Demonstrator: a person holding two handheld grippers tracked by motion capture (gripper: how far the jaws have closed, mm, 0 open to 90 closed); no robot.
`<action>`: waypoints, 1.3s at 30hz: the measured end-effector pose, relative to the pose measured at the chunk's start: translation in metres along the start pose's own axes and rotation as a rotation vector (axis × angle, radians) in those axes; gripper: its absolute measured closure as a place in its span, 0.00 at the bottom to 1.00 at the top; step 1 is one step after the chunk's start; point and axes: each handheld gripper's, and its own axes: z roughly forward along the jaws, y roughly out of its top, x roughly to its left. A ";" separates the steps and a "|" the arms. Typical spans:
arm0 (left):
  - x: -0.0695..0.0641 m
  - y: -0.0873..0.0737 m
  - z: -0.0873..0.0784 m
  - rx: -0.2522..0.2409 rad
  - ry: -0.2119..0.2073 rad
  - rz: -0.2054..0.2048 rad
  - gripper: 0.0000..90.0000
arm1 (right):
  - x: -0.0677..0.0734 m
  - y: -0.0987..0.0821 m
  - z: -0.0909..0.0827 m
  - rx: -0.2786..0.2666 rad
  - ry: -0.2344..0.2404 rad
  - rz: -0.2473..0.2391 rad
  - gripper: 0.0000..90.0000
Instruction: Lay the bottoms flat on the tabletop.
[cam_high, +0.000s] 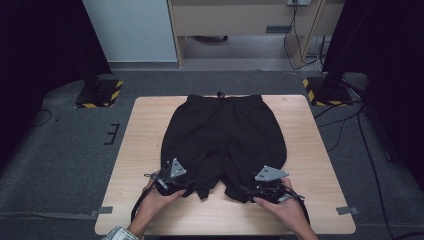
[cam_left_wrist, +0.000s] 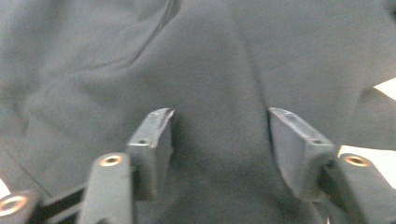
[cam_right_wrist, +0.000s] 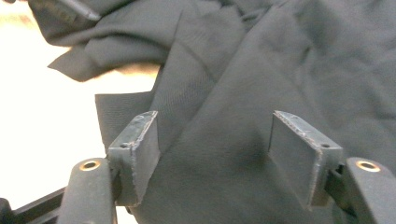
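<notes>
A pair of black shorts (cam_high: 225, 132) lies flat on the wooden table (cam_high: 145, 130), waistband at the far edge and leg hems toward the person. My left gripper (cam_high: 175, 181) sits at the hem of the left leg. In the left gripper view its jaws (cam_left_wrist: 219, 128) stand apart over the dark cloth (cam_left_wrist: 210, 60), which runs between and under them. My right gripper (cam_high: 264, 187) rests at the hem of the right leg. Its jaws (cam_right_wrist: 215, 133) are likewise apart, with a fold of the cloth (cam_right_wrist: 261, 70) between them and bare table (cam_right_wrist: 42, 116) to one side.
Bare wood borders the shorts on both sides and along the near edge. Two stands with yellow-black striped bases (cam_high: 100, 92) (cam_high: 327, 90) flank the table's far corners. Cables (cam_high: 350, 125) trail over the grey floor at the right.
</notes>
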 end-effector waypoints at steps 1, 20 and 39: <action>0.004 0.000 0.000 -0.004 -0.002 -0.032 0.65 | 0.002 -0.001 0.004 0.024 0.002 -0.013 0.52; 0.053 -0.010 -0.021 -0.058 0.223 -0.141 0.97 | -0.036 -0.006 -0.021 -0.005 -0.102 0.079 0.99; 0.057 -0.008 -0.008 -0.050 0.254 -0.175 0.66 | -0.075 -0.001 -0.015 -0.106 -0.218 0.268 0.64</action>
